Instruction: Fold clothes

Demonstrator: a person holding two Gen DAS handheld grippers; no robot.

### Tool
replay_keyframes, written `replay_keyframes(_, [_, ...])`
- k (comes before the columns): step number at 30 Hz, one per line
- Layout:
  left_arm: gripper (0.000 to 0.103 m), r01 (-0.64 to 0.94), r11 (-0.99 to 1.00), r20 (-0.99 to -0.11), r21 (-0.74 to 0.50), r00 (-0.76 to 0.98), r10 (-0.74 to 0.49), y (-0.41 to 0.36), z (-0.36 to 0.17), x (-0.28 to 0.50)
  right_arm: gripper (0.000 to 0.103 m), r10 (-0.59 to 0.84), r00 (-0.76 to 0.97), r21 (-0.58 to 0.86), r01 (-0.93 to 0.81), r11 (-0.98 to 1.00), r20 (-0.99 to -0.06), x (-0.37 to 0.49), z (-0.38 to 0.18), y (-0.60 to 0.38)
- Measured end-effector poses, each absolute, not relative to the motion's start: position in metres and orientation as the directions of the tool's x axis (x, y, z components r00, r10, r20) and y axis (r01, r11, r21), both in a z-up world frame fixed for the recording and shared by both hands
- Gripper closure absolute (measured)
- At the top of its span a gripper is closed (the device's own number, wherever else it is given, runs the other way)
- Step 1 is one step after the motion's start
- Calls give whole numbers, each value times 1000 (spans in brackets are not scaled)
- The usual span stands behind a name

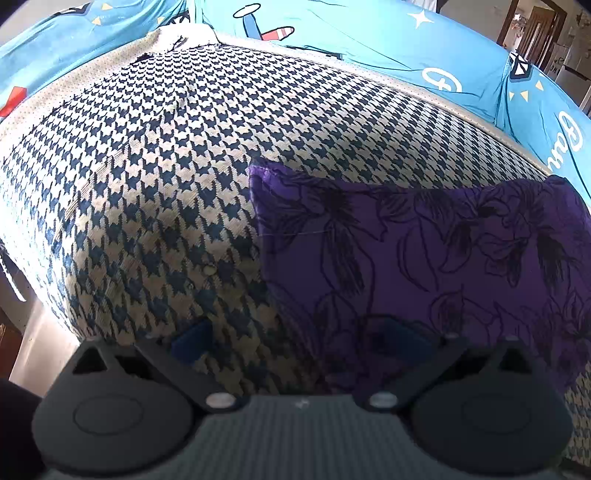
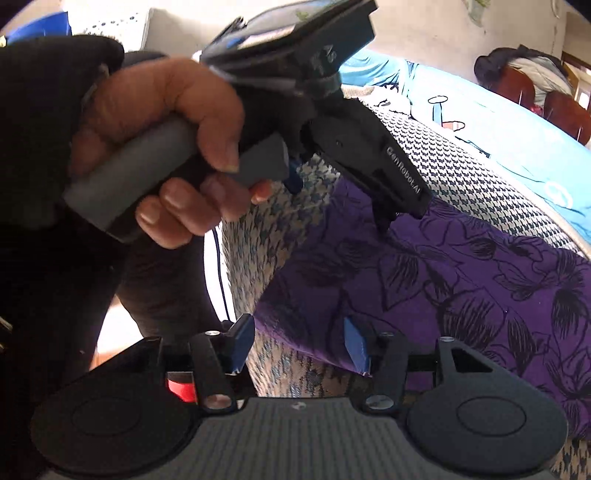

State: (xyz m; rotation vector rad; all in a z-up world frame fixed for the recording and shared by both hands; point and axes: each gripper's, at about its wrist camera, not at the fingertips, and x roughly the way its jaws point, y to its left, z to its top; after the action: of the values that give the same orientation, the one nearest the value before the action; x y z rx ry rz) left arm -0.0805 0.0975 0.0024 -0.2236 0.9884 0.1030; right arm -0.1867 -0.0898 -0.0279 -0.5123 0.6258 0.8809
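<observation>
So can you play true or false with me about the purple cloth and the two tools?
1. The purple cloth has dark flower drawings on it. True.
2. The purple cloth lies on a plain red blanket. False: it lies on a dark-and-white checked cover.
3. The blue sheet behind shows a little aeroplane. True.
4. The right tool is squeezed shut. False: its blue pads stand apart.
5. A hand holds the left tool by its grey handle. True.
</observation>
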Motion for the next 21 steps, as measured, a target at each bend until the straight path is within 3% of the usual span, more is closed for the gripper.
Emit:
replay_keyframes(14, [0, -197, 953, -846, -228, 525, -94, 99, 7, -91, 49, 506, 564, -374, -820, 433, -653, -201, -52, -74])
replay_keyframes(16, [0, -197, 949, -845, -248, 523, -112, 98, 9, -94, 53, 493, 596, -413, -800, 435, -634, -201, -57, -71])
replay_keyframes(21, [0, -203, 926, -828, -317, 536, -165, 105, 18, -98, 85, 498, 619, -364, -774, 519, -607, -189, -48, -75])
